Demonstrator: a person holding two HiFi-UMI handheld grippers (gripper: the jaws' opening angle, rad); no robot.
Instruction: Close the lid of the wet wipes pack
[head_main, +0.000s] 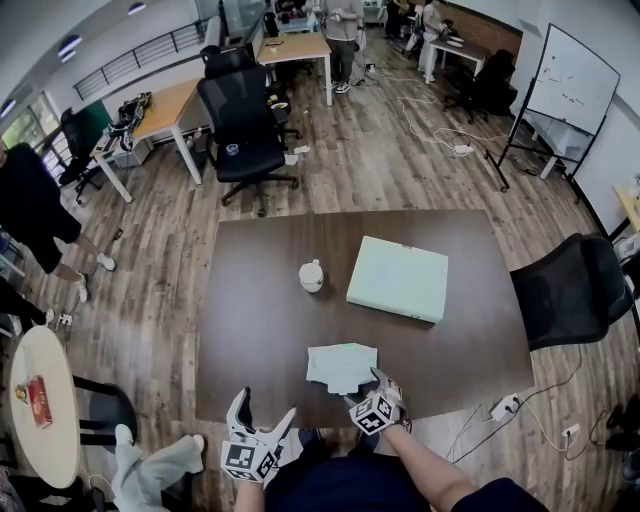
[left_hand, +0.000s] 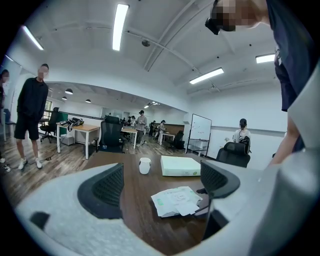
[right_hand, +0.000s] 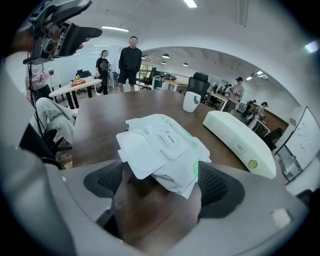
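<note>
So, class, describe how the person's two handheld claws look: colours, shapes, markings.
The left claw and right claw each have a pale grey moulded body, two dark grey ribbed pads and a cube bearing black-and-white square markers. The person's sleeve is dark.

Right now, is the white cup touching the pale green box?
Apart. The head view shows a strip of bare table between the cup and the box.

The wet wipes pack (right_hand: 167, 150) is crinkled, softly glossy film (probably plastic) on a smooth, matt dark-wood table (head_main: 260, 340).
</note>
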